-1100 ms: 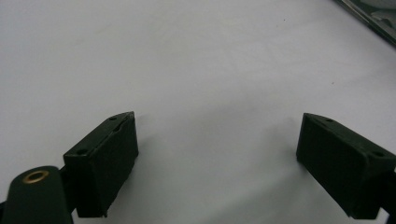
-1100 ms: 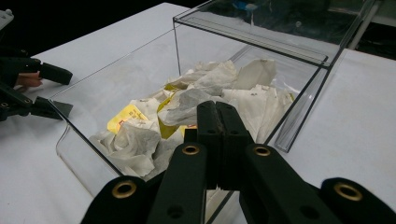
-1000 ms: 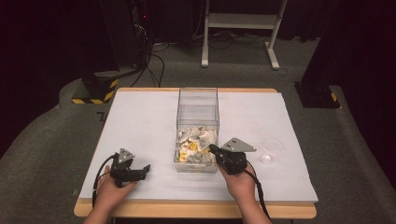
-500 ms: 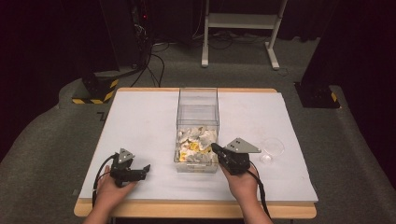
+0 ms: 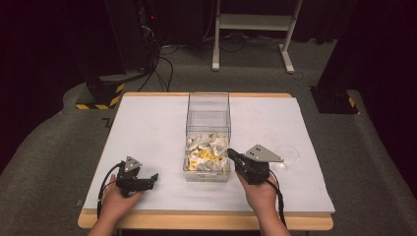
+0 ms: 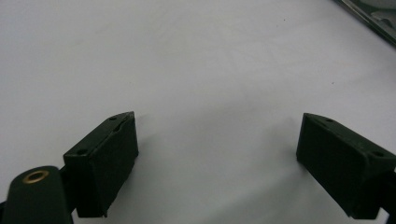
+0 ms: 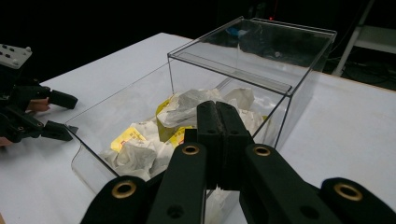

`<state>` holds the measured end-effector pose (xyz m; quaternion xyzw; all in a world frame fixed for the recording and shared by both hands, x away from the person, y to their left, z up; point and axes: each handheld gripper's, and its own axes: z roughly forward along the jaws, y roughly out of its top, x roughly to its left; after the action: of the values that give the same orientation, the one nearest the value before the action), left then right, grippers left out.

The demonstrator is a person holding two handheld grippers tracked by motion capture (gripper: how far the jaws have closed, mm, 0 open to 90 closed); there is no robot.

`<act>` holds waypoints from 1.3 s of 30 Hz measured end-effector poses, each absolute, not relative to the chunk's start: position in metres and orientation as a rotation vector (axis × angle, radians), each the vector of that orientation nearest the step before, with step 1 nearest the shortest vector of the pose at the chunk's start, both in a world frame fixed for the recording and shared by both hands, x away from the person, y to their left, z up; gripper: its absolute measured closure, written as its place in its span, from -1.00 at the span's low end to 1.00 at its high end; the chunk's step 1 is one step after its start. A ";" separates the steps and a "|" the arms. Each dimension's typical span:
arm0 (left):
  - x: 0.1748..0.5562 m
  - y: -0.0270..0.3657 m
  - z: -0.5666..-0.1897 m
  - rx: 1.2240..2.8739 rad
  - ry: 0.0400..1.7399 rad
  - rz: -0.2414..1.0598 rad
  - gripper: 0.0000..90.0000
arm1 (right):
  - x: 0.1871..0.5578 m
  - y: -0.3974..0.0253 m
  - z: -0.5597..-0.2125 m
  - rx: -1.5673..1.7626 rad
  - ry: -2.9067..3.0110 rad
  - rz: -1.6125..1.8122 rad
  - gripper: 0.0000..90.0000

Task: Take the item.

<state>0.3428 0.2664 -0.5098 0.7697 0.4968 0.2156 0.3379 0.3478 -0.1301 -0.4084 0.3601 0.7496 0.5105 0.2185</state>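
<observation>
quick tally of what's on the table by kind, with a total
clear box: 1
heap of crumpled packets inside it: 1 heap, single packets too tangled to count
clear dish: 1
grippers: 2, left gripper open, right gripper shut at the box rim
total: 5
</observation>
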 end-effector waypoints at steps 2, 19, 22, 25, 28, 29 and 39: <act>0.343 0.266 -0.510 2.005 1.295 0.562 -0.71 | 0.348 -0.132 -0.408 0.999 2.069 1.415 1.00; 0.343 0.266 -0.510 2.005 1.295 0.561 -0.71 | 0.348 -0.144 -0.403 1.021 2.030 1.423 1.00; 0.343 0.266 -0.510 2.005 1.295 0.561 -0.71 | 0.349 -0.146 -0.403 1.027 2.023 1.426 1.00; 0.343 0.266 -0.510 2.005 1.295 0.561 -0.71 | 0.349 -0.149 -0.402 1.034 2.016 1.425 1.00; 0.343 0.266 -0.510 2.004 1.295 0.562 -0.71 | 0.349 -0.151 -0.402 1.038 2.010 1.426 1.00; 0.343 0.266 -0.510 2.005 1.295 0.562 -0.71 | 0.350 -0.152 -0.402 1.041 2.008 1.426 1.00; 0.343 0.266 -0.510 2.005 1.295 0.561 -0.71 | 0.350 -0.161 -0.401 1.063 1.985 1.419 1.00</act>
<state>0.3428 0.2664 -0.5098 0.7696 0.4970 0.2154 0.3382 0.3504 -0.1611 -0.4008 0.3878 0.7244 0.5180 0.2378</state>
